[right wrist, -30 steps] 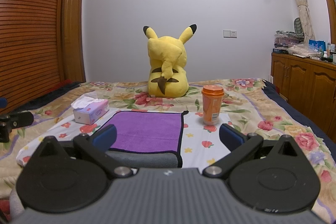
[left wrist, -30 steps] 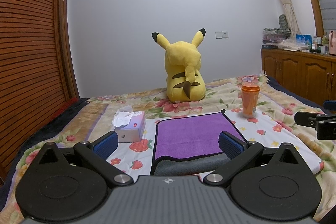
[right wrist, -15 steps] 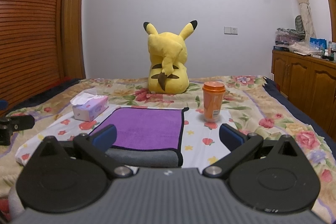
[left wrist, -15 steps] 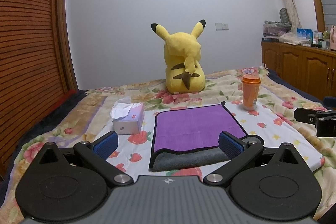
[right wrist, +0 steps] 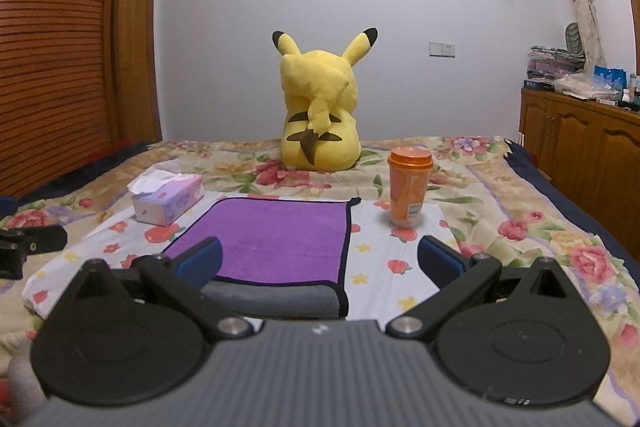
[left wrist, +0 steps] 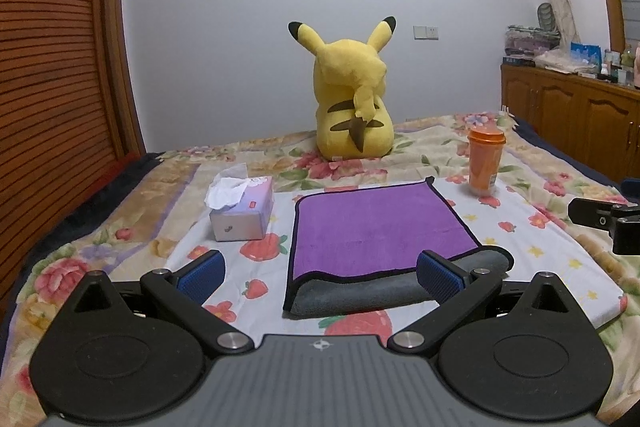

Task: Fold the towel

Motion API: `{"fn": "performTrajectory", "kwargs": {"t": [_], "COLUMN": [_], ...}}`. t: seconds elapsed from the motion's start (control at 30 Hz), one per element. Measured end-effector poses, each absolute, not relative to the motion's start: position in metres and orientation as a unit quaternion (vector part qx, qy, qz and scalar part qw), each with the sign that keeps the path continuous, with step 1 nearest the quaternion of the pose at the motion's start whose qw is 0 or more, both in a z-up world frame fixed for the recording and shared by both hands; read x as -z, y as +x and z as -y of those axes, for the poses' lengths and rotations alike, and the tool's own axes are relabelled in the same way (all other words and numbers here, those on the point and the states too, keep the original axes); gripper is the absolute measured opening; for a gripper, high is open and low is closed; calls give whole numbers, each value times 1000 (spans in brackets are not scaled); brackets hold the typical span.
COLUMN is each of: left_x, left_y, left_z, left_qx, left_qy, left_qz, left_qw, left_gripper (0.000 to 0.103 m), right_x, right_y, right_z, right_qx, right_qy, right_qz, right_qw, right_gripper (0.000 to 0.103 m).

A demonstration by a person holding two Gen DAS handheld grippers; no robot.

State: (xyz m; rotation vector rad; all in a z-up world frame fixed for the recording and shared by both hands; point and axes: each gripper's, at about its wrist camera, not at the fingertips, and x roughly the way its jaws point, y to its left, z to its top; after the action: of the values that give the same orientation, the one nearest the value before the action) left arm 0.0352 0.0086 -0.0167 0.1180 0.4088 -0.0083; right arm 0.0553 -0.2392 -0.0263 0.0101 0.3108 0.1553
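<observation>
Two tools hover low over the bed, each with its blue-padded fingers spread wide and nothing between them. The left tool sits just short of the towel's near edge; the right tool looks over that same edge from the other side, its left finger overlapping the towel's near left corner in the view, though whether it touches is unclear.

Lying flat on a white strawberry-print cloth, the towel is folded over, purple face up with a dark border, and a grey layer shows along its near edge. In the right wrist view the towel appears the same way, grey strip nearest the camera.

Left of the towel stands a tissue box, close but apart. An orange cup with a lid stands upright beyond the towel's far right corner. A yellow plush toy sits farther back, facing the wall. A wooden cabinet lines the right side.
</observation>
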Motion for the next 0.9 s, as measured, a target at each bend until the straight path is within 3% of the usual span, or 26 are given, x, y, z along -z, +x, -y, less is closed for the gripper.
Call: {"fn": "performTrajectory", "kwargs": {"t": [0.9], "left_x": [32], "left_y": [98], "left_z": [-16], "left_qx": [26], "left_qy": [63], "left_qz": [-248], "left_qw": [966], "left_gripper": [103], "right_x": [50], "right_y": [118], "right_z": [234], "right_qx": [-99], "right_qy": [-4], "right_qz": [-217], "right_qw": [971], "right_gripper": [103]}}
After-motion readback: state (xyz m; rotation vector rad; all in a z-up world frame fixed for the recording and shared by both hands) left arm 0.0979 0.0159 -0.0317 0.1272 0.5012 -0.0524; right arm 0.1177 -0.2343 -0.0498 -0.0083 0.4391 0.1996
